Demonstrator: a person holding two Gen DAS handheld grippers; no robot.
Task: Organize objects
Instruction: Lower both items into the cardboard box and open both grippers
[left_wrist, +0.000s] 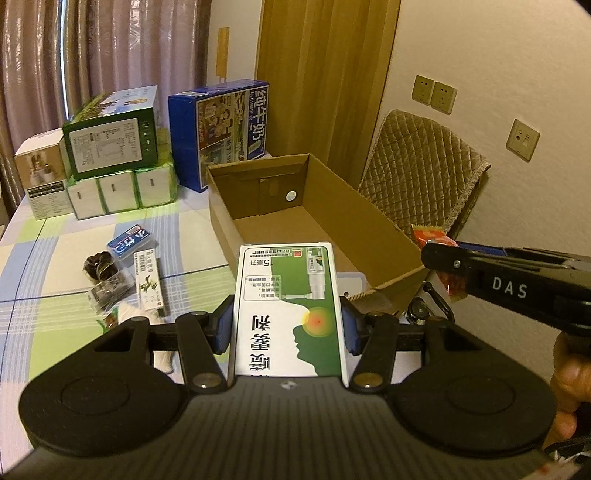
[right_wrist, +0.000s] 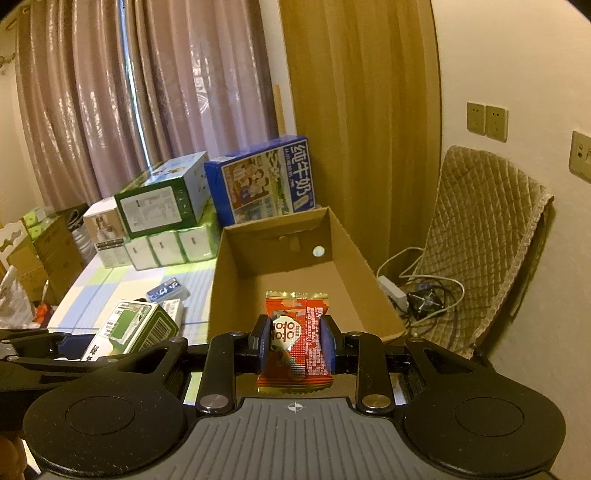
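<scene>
your left gripper (left_wrist: 287, 326) clamps the green-and-white spray carton (left_wrist: 290, 310), your right gripper (right_wrist: 294, 341) the red foil snack packet (right_wrist: 295, 341), both just short of the open brown cardboard box (right_wrist: 369, 266); carry each over its near rim, then release.

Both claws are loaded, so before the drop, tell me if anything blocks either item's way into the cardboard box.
Nothing visible does. The open cardboard box lies straight ahead with a bare floor. The left claw holds the green-and-white carton just short of its near wall; the right claw holds the red snack packet there too.
</scene>
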